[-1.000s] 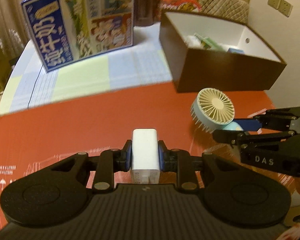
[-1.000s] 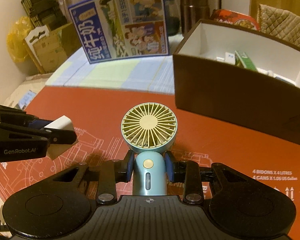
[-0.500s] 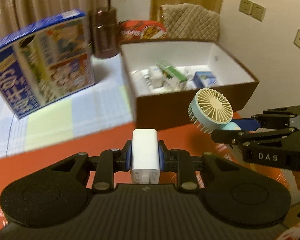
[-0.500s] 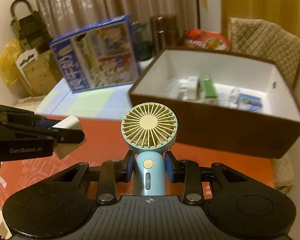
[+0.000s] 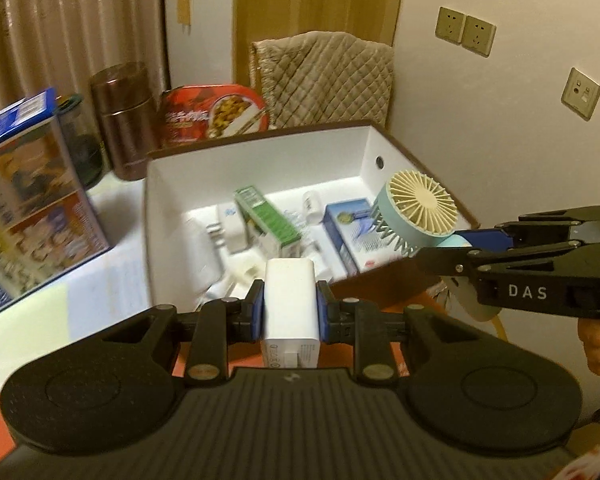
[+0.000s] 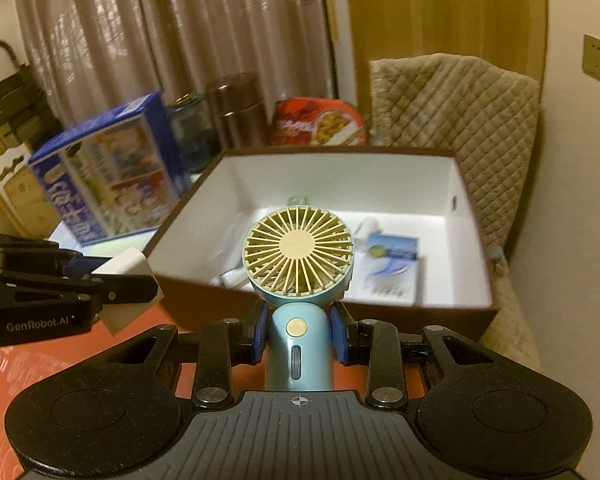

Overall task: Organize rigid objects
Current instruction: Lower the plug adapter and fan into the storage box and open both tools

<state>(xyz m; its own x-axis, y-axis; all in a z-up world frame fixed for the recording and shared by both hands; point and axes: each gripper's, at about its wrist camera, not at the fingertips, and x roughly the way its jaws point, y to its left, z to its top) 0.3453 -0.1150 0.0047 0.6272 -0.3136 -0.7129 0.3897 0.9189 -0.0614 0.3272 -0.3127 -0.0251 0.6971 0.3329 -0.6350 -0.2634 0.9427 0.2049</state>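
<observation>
My left gripper (image 5: 290,310) is shut on a white charger block (image 5: 289,296), held above the near rim of the brown box with white inside (image 5: 256,168). My right gripper (image 6: 300,334) is shut on the handle of a small blue hand fan (image 6: 299,256), its cream grille over the box's (image 6: 340,176) near wall. The fan (image 5: 418,210) and right gripper (image 5: 480,246) also show at the right in the left wrist view. The charger (image 6: 126,280) shows at the left in the right wrist view. Inside the box lie a green carton (image 5: 266,220), a blue-and-white packet (image 6: 392,268) and white items.
A blue milk carton box (image 5: 28,196) stands left of the brown box on a checked cloth. A brown canister (image 5: 122,120) and a red snack tin (image 5: 214,114) stand behind. A quilted chair back (image 6: 456,120) and the wall lie to the right. The red mat (image 6: 40,368) lies below.
Both grippers have risen and moved forward toward the box with their objects. The view now looks down into the box, and the fan and charger are over its near edge.
</observation>
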